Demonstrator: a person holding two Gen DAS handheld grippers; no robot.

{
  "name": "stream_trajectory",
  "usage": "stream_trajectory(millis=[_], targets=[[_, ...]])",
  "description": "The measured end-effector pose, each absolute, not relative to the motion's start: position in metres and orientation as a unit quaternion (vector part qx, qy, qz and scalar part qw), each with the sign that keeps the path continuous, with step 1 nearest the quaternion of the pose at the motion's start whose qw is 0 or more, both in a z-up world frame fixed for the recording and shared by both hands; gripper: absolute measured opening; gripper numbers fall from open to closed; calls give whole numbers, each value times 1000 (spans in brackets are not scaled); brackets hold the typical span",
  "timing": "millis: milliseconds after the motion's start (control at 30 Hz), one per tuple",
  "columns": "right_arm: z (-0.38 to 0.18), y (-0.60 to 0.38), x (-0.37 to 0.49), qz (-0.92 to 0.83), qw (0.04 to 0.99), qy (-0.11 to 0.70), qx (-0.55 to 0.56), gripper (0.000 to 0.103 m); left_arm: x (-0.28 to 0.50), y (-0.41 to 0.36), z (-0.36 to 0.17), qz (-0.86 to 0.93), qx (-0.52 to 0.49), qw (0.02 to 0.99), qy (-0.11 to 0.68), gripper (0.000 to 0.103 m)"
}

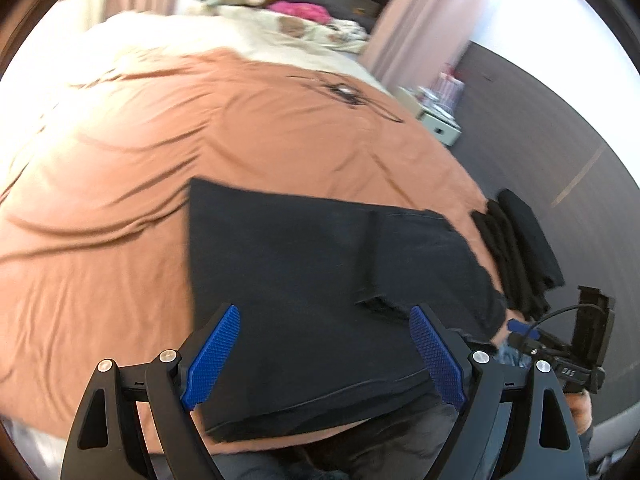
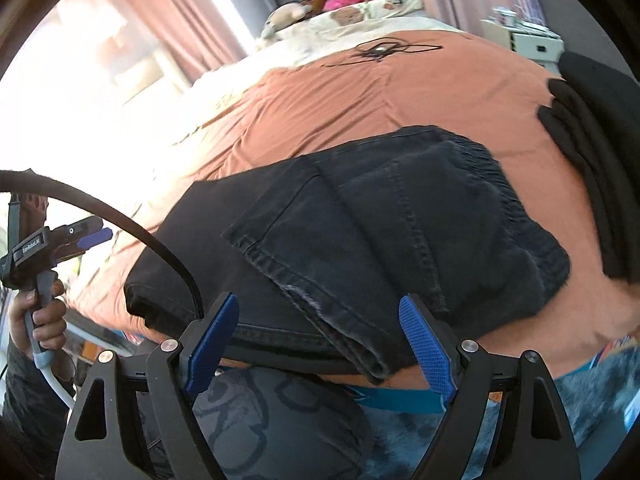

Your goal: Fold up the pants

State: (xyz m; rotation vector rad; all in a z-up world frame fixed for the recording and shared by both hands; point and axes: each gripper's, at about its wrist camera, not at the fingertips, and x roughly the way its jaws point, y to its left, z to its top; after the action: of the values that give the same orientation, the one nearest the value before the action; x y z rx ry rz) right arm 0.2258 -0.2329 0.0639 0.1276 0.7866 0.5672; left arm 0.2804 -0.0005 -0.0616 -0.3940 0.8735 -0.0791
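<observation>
Black denim pants (image 1: 320, 272) lie folded flat on the orange bedspread (image 1: 140, 168) near the bed's front edge. In the right wrist view the pants (image 2: 380, 216) show a back pocket and a frayed hem toward me. My left gripper (image 1: 325, 354) is open and empty, hovering over the near edge of the pants. My right gripper (image 2: 320, 344) is open and empty, just above the near hem. The right gripper also shows in the left wrist view (image 1: 560, 348), and the left gripper in the right wrist view (image 2: 60, 240).
A stack of folded black clothes (image 1: 520, 252) sits at the bed's right edge, also in the right wrist view (image 2: 592, 152). Pillows and soft toys (image 1: 260, 0) lie at the bed's head. A white nightstand (image 1: 440, 124) stands beside the bed. Pink curtains (image 2: 180, 12) hang by the window.
</observation>
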Motion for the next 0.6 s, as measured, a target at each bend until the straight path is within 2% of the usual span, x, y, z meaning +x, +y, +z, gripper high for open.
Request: stream_trajectory(millis=[300,600], targets=[[74,-175,245,284,874,393,-28,76,244,52,-94,7,-236,877,419,88],[67,-109,267,298,854,410,-116,75,218,83,-113,47,-267,869,415,87]])
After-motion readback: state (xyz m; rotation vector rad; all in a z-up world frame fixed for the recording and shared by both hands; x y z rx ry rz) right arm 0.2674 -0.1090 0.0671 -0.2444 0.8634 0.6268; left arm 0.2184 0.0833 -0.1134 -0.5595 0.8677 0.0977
